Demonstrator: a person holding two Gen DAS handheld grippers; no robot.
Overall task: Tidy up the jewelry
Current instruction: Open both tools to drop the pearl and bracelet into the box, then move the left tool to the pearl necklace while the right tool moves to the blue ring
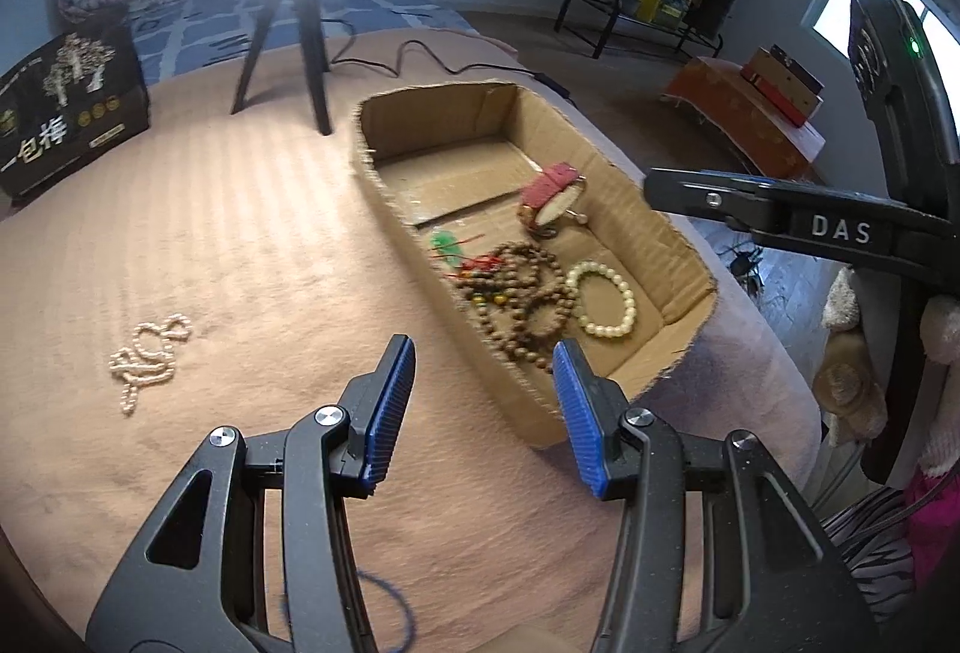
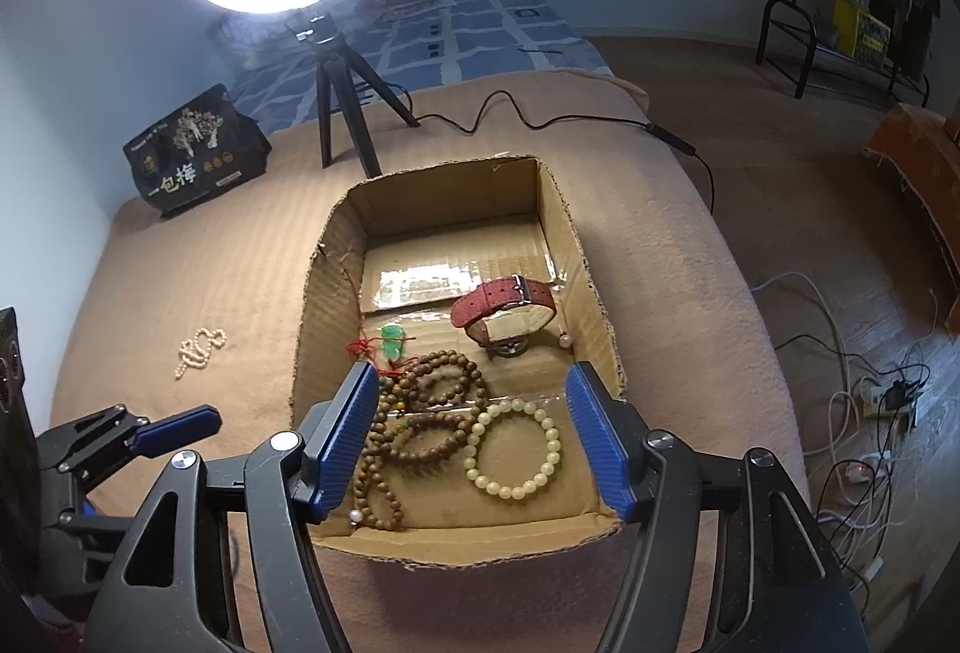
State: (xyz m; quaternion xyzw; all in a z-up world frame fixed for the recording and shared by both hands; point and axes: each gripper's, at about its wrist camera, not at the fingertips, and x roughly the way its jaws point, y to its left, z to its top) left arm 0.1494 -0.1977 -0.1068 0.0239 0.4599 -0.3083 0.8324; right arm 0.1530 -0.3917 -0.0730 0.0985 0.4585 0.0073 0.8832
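An open cardboard box (image 2: 432, 197) sits on a tan blanket. In it lie brown wooden bead strings (image 2: 420, 413), a cream bead bracelet (image 2: 516, 449), a red-strap watch (image 2: 504, 308) and a green pendant on red cord (image 2: 393, 338). My right gripper (image 2: 471, 374) hovers open above the box's near end, with nothing between its pads. A pearl necklace (image 1: 150, 356) lies loose on the blanket left of the box (image 1: 444, 113). My left gripper (image 1: 483, 353) stands open and empty at the box's near left wall, right of the pearls.
A ring light on a black tripod (image 2: 342, 101) stands behind the box, with its cable (image 2: 540, 122) trailing right. A black printed bag (image 2: 198, 149) stands at the back left. The bed's edge drops off just right of the box, above a floor with tangled cords (image 2: 864, 413).
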